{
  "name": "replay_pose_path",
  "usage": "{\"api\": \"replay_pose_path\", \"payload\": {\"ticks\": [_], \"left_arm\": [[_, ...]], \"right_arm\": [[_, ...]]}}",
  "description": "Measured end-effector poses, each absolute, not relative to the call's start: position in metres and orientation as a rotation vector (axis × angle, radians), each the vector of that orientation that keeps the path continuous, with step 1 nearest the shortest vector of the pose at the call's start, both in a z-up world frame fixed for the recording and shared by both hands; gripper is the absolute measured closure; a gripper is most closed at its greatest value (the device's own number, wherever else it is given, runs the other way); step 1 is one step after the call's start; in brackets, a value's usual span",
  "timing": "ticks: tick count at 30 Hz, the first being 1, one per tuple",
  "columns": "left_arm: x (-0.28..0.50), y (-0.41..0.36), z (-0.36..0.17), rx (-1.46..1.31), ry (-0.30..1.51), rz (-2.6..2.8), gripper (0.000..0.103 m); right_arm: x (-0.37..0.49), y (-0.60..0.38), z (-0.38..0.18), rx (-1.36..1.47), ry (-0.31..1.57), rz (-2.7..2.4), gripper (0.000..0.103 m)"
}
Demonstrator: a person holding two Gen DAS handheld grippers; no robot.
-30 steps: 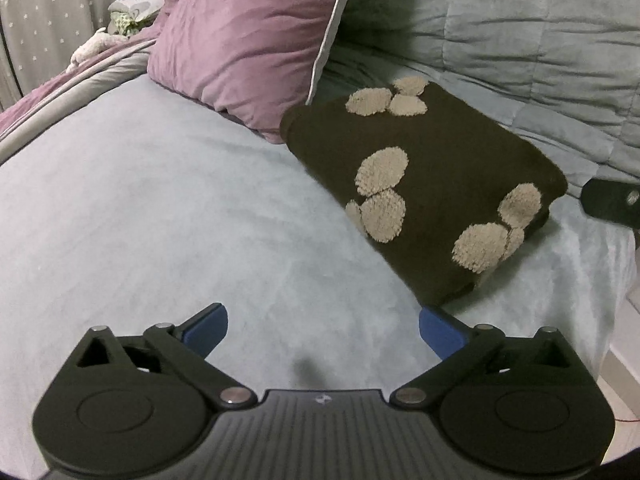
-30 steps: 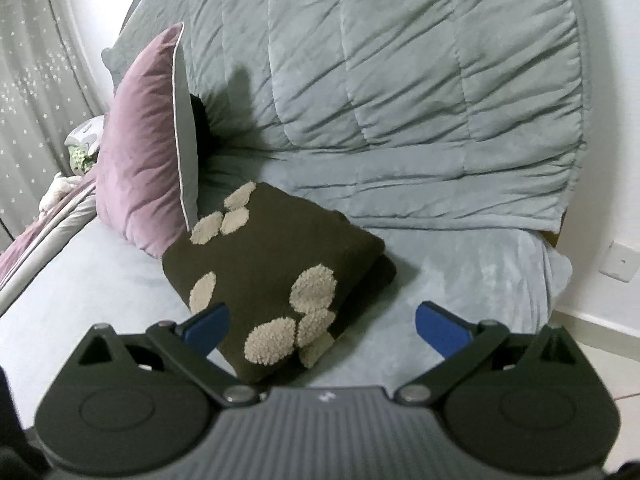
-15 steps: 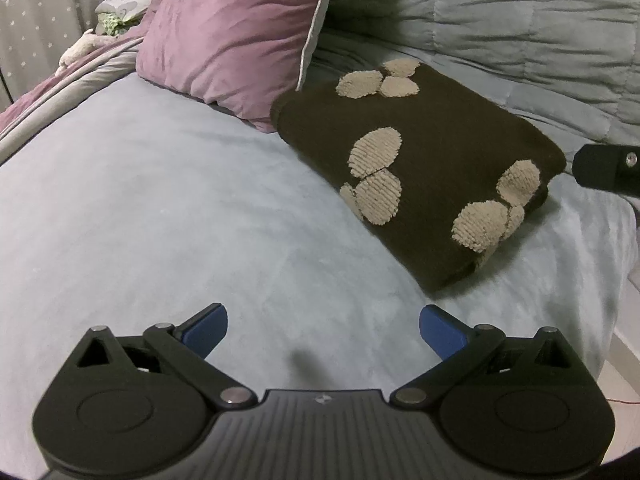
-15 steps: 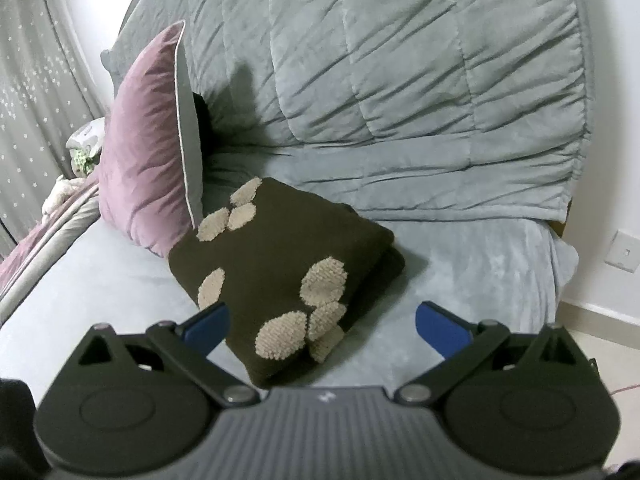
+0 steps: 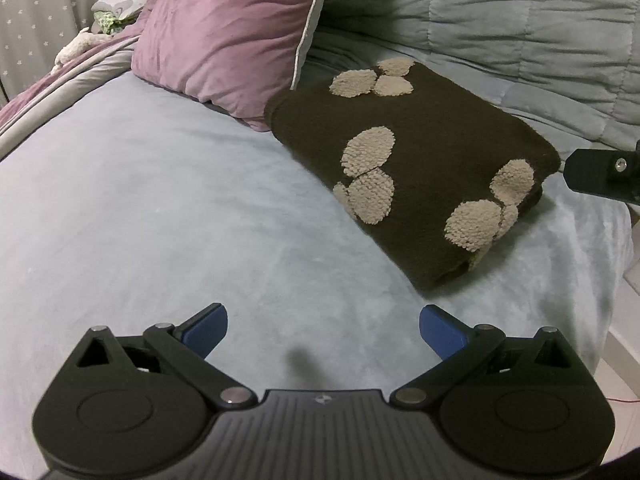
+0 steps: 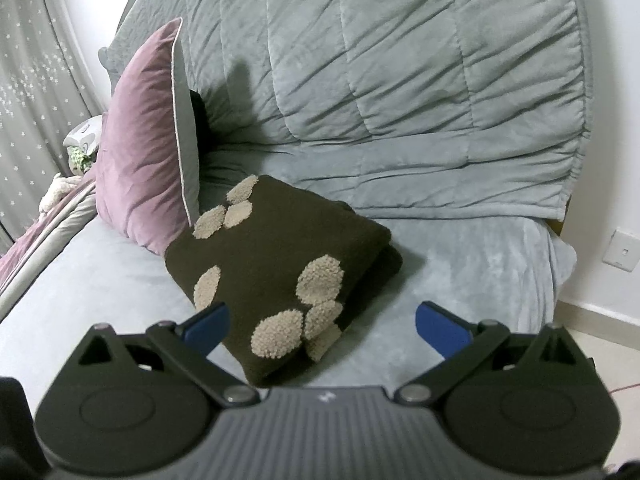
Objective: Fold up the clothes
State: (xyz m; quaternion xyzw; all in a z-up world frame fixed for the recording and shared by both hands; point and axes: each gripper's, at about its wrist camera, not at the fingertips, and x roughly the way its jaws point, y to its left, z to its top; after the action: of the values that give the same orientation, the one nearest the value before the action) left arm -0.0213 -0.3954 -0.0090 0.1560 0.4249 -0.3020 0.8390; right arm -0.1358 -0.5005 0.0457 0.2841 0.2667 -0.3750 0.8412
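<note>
Both tongs stand wide apart and hold nothing: the left gripper (image 5: 323,326) hangs over bare bedding with its blue pads (image 5: 206,326) clear of any cloth, and the right gripper (image 6: 322,326) hovers just above the near corner of the garment. That garment, a dark brown knitted sweater (image 5: 412,168) with fuzzy beige patches, lies already folded into a thick rectangle on the pale blue blanket (image 5: 140,200), its far left corner touching the mauve pillow (image 5: 224,28).

It looks soft, bulky and fairly light, likely to sag and slide open if lifted by one layer alone. The stacked open edges at the near right corner seem the surest hold, with all layers pinched together; the fuzzy patches should give grip.

Plush bedding beneath will yield under pressure. Behind, a grey quilted cover (image 6: 400,80) drapes the headboard; a starred curtain (image 6: 36,80) hangs to the left, and a wall socket (image 6: 622,250) sits low on the white wall at right
</note>
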Motion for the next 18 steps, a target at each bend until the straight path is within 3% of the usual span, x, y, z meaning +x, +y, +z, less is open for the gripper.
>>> {"api": "replay_pose_path", "payload": {"ticks": [18], "left_arm": [[-0.0235, -0.4003, -0.0097, 0.337, 0.894, -0.647, 0.000]], "right_arm": [[-0.1369, -0.5018, 0.0442, 0.600, 0.572, -0.792, 0.000]]}}
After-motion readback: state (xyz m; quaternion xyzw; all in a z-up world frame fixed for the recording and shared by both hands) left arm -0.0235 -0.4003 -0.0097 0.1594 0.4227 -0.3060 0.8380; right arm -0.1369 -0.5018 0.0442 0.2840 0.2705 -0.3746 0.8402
